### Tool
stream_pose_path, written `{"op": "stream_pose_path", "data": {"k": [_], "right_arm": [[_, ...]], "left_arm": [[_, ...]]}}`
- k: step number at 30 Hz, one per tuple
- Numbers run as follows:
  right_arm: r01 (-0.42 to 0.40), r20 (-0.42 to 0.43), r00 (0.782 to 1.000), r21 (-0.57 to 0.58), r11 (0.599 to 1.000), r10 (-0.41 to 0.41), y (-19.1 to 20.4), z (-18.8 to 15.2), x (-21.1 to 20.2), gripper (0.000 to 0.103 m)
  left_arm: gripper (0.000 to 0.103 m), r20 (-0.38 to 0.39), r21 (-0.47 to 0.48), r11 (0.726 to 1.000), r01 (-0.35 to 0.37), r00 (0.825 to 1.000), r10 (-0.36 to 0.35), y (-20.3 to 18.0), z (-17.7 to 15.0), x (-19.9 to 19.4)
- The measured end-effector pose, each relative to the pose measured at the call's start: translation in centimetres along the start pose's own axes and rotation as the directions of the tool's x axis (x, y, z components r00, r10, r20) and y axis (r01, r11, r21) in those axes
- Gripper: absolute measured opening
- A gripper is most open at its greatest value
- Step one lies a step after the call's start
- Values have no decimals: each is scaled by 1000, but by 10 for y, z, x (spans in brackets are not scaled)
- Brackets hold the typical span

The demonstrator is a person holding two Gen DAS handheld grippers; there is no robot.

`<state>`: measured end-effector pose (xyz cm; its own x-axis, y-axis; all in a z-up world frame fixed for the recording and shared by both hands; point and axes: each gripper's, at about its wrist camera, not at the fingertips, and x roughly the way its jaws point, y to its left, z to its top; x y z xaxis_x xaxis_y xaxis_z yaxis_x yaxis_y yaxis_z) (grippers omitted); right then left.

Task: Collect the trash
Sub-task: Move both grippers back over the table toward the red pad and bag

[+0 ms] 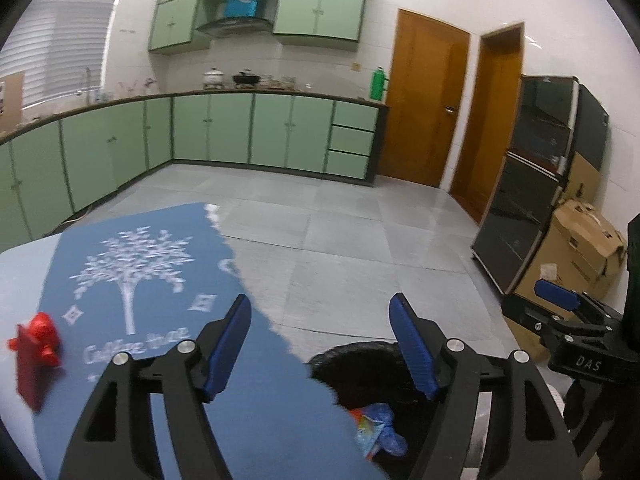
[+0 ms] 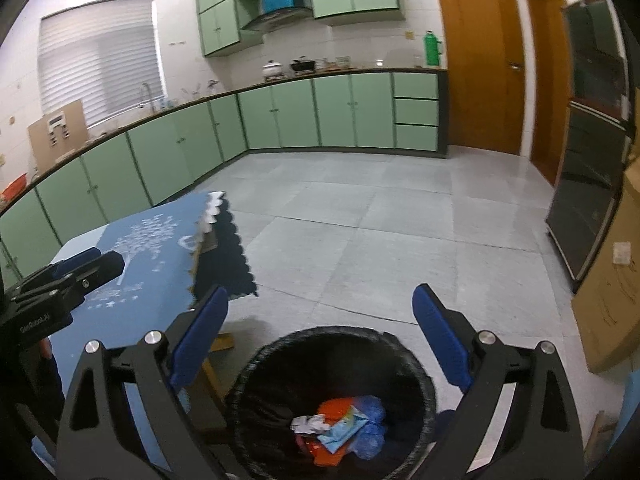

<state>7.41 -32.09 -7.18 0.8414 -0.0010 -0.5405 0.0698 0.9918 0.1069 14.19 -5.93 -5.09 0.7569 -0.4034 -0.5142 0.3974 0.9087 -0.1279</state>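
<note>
Down in the black-lined trash bin point(image 2: 332, 404) lies the collected trash point(image 2: 340, 430): a crumpled heap of orange wrapper, a light-blue packet, a scrap of white paper and a bunched blue plastic bag, all resting at the bottom on the bin's right half. The bin stands on the grey tiled floor point(image 2: 360, 240), just beside the table covered by a blue tablecloth point(image 1: 132, 280) printed with a white tree.

The right gripper point(image 2: 320, 344) hangs above the bin's mouth with its blue-padded fingers spread wide and nothing between them. The left gripper point(image 1: 320, 344) is likewise spread apart and empty, straddling the table's edge, with one finger over the cloth and the other over the bin.

Only the right wrist view looks straight into the bin and shows the whole pile, as well as the cloth's scalloped hem hanging off the table end. The left wrist view catches just a corner of the trash past the table edge, but it alone shows a red item point(image 1: 36, 348) lying on the table near the cloth's left border; what it is cannot be told through the blur.
</note>
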Motion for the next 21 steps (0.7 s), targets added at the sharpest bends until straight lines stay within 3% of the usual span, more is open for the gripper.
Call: {"op": "stream_pose_path", "data": {"k": [10, 21], "right_arm": [[-143, -14, 990, -76, 987, 142, 84, 15, 21, 91], [-279, -56, 960, -154, 948, 273, 182, 20, 51, 91]], "left_arm": [[70, 18, -67, 986, -155, 987, 157, 71, -7, -34], [70, 4, -153, 934, -322, 945, 326, 161, -23, -67]]}}
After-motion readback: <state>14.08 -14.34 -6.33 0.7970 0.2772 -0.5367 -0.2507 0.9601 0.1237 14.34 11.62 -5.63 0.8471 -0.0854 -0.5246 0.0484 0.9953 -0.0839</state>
